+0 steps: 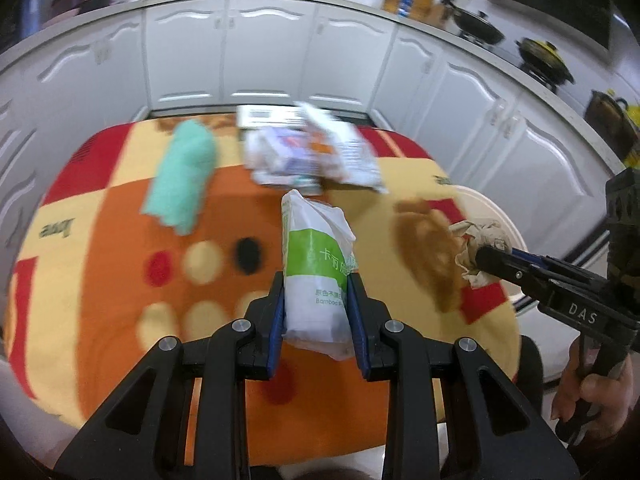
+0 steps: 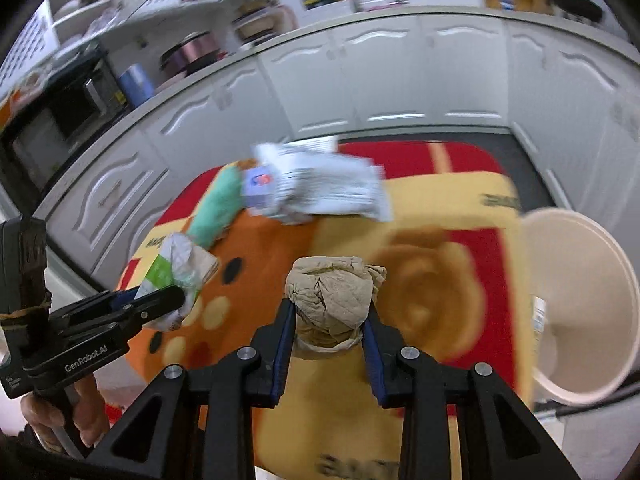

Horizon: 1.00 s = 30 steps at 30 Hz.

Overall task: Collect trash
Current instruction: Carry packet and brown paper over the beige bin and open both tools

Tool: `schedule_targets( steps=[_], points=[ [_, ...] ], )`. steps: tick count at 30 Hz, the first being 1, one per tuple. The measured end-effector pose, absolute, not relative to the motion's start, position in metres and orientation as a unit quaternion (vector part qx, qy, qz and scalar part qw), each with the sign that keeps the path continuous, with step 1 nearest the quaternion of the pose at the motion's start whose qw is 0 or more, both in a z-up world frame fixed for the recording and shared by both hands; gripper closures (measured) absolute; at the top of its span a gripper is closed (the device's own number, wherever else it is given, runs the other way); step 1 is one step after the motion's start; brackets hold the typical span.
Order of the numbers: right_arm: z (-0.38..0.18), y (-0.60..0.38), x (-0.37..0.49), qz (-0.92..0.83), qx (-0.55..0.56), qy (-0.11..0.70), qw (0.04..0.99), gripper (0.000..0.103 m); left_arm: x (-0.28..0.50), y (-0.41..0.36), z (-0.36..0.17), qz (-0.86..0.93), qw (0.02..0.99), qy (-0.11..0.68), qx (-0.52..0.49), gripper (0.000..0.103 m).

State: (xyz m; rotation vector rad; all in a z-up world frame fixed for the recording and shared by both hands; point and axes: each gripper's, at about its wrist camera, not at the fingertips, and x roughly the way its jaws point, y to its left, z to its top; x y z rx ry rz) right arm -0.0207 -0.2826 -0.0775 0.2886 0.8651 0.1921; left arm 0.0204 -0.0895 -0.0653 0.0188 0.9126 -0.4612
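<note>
- My left gripper (image 1: 316, 304) is clamped on a green-and-white tissue pack (image 1: 314, 264), held above the table (image 1: 100, 280).
- My right gripper (image 2: 329, 328) pinches a crumpled brown paper ball (image 2: 330, 296).
- A cream bin (image 2: 580, 300) sits just right of the table.
- A teal cloth (image 1: 182, 176) and loose wrappers (image 1: 312, 152) lie farther back on the table.

The tissue pack (image 1: 316, 264) is white with a green band. The crumpled paper ball (image 2: 330, 300) is beige, the bin (image 2: 592, 304) cream, the cloth (image 1: 182, 178) mint green.
</note>
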Motion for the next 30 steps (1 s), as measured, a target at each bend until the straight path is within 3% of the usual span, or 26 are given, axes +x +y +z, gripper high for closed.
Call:
schedule_targets(
  steps=[10,28,30],
  points=[
    [-0.08,-0.381,-0.048,-0.007,0.18,0.404,0.897,0.072,0.02,-0.187,-0.063,-0.281,0.854,0.436,0.047,0.077],
    [-0.122,-0.473,-0.039,-0.098,0.193,0.424,0.879,0.072,0.056,-0.336,-0.092,-0.36,0.811,0.458,0.061,0.077],
    [-0.125,-0.481,-0.038,-0.106,0.2,0.422,0.878,0.068,0.059,-0.344,-0.097,-0.363,0.809,0.458,0.059,0.076]
  ],
)
